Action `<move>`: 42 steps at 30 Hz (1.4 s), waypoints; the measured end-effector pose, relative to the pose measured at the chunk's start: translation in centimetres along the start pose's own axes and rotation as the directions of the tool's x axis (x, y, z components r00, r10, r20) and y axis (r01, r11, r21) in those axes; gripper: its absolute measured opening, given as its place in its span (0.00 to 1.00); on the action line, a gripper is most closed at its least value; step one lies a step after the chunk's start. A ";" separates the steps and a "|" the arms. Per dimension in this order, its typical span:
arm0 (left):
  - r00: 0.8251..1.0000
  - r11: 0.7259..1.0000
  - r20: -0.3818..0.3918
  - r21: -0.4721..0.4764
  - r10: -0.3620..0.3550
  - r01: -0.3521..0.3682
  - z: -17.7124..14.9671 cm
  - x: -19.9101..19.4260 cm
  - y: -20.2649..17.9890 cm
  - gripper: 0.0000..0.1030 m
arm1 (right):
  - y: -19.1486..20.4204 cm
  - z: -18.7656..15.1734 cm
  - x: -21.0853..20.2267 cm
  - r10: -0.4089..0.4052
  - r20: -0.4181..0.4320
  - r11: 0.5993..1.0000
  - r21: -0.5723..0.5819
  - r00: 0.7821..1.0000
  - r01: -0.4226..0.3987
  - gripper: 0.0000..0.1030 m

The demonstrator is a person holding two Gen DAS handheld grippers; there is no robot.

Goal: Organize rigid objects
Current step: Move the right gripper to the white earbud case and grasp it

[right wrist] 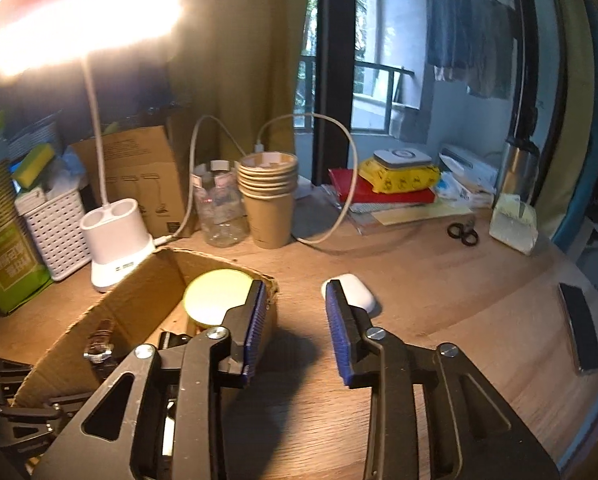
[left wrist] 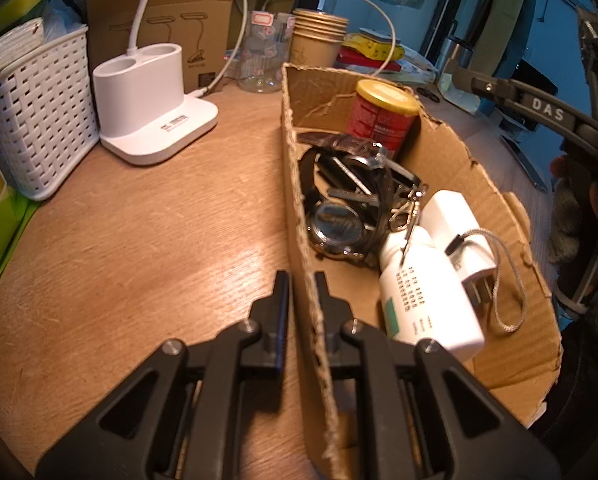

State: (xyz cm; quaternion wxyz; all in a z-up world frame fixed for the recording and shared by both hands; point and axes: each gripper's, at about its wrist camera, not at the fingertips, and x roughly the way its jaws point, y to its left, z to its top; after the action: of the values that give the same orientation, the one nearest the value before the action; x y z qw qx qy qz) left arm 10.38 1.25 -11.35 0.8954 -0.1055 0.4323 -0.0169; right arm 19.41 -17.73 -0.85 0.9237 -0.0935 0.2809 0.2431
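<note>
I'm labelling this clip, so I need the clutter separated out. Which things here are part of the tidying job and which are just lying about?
Job:
cardboard box, clamped by left gripper
watch, red can, white bottle, charger plug, all inside
white case ahead of open right gripper

Lying about:
lamp base
paper cups
white basket
scissors

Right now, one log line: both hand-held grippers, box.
left hand-held gripper: shut on cardboard box wall | right hand-held gripper: open, empty, facing white case | box: partly filled

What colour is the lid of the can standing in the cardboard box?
Yellow lid, clearest in the left wrist view.
</note>
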 end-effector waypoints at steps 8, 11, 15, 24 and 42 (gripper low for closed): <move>1.000 1.000 0.000 0.000 0.000 0.000 0.0 0.0 0.0 0.12 | -2.8 -0.6 2.5 0.019 -0.032 0.998 0.060 0.999 -0.017 0.45; 1.000 1.000 0.000 0.000 0.000 0.000 0.0 0.0 0.0 0.12 | -3.5 -0.7 3.8 0.012 -0.053 0.998 0.067 0.999 -0.008 0.51; 1.000 1.000 0.000 0.000 0.000 0.000 0.0 0.0 0.0 0.12 | -4.4 -0.8 5.7 -0.011 -0.088 0.997 0.074 0.996 0.017 0.55; 1.000 1.000 0.000 0.000 0.000 0.000 0.0 0.0 0.0 0.12 | -5.3 -0.2 9.6 0.014 -0.178 0.998 0.062 0.984 -0.003 0.67; 1.000 1.000 0.000 0.000 0.000 0.000 0.0 0.0 0.0 0.12 | -5.6 0.0 13.3 -0.035 -0.247 0.998 0.043 0.968 0.047 0.66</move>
State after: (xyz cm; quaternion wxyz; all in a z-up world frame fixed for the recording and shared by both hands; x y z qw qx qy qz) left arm 10.38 1.25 -11.35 0.8954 -0.1055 0.4323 -0.0168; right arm 31.82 -17.32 -8.15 0.8885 -0.1061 0.3973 0.2036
